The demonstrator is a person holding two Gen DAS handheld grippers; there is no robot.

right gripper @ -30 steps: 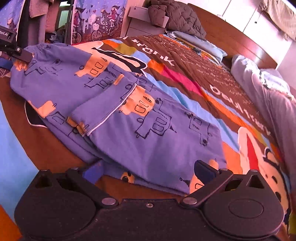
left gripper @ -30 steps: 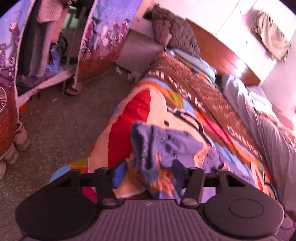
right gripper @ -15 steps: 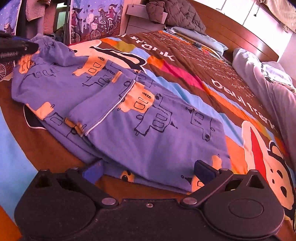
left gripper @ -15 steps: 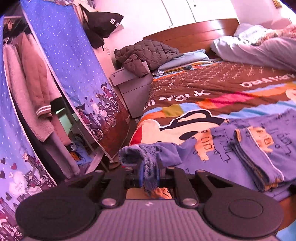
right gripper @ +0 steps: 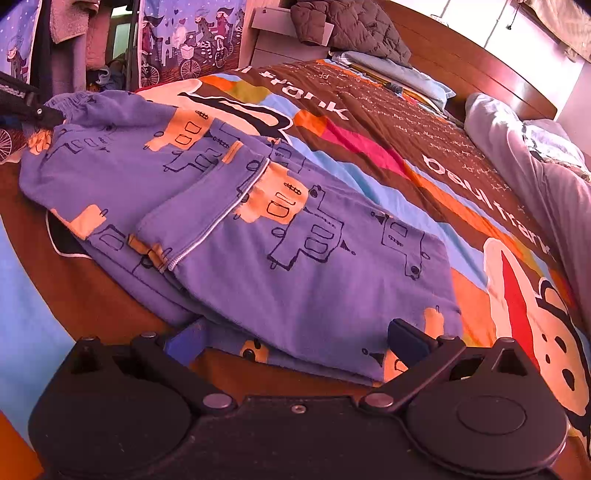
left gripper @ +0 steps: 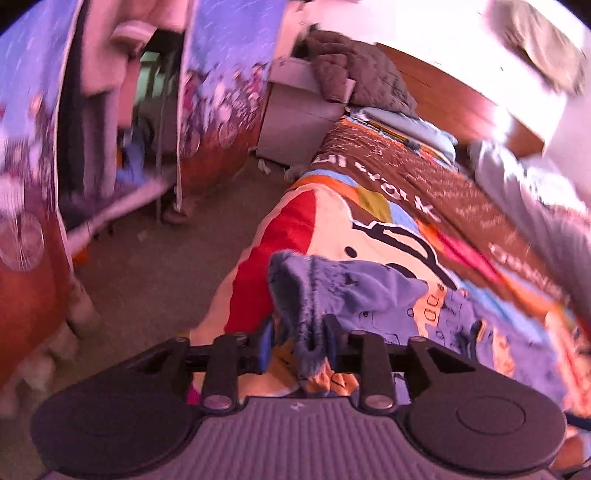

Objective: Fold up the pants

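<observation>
The blue pants (right gripper: 258,221) with orange truck prints lie partly folded on the bedspread (right gripper: 406,140), one layer doubled over the middle. My left gripper (left gripper: 299,341) is shut on the pants' ribbed waistband (left gripper: 306,306), bunched and lifted near the bed's left edge; it also shows at the far left of the right wrist view (right gripper: 40,110). My right gripper (right gripper: 295,339) is open, its jaws wide apart astride the pants' near edge, with nothing in it.
A grey quilted jacket (right gripper: 351,26) and pillows lie at the wooden headboard (right gripper: 461,62). A grey duvet (right gripper: 535,173) runs along the right side. Left of the bed are carpet floor (left gripper: 155,266), a nightstand (left gripper: 299,122) and a wardrobe with printed curtains (left gripper: 221,92).
My left gripper closed on the waistband between the earliest frame and half a second ago. It has since swung, holding the bunched fabric. My right gripper has barely moved and stays open.
</observation>
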